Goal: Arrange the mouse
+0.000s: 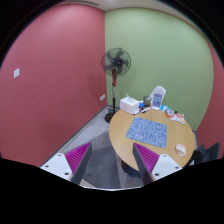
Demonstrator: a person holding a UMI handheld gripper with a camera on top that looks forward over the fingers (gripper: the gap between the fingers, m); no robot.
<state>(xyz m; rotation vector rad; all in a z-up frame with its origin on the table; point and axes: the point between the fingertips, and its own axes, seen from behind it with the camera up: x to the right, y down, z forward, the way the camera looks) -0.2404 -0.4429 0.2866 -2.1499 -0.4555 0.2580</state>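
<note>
Gripper (113, 160) fingers spread, grasping nothing, well short of the round wooden table (128, 140), where the small white mouse (180, 149) lies ahead-right beside the blue patterned mat (147, 130).

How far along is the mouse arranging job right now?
Nothing looks done yet. The gripper is open and empty, well short of the round table. A patterned mat lies on the table, and a small pale object near its edge may be the mouse. Approach, grasp and placement all remain.
</note>
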